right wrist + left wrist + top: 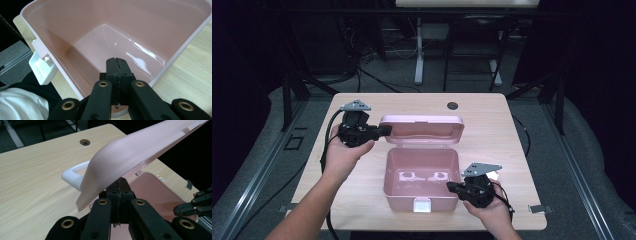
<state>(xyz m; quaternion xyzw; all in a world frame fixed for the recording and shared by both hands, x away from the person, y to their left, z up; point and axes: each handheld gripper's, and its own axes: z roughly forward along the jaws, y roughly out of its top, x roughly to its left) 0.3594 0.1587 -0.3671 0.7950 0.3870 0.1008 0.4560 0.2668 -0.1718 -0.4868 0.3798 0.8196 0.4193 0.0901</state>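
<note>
Pressing lid [130, 155]: left fingers [120, 185] closed | right fingers [117, 65] closed, empty

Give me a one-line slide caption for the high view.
Open pink plastic box on a wooden table, a shut tool at its raised lid and another by its right wall.

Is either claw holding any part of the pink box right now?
Nothing is held. Both claws are shut empty: the left claw sits under the lid's edge, the right claw over the box rim.
</note>
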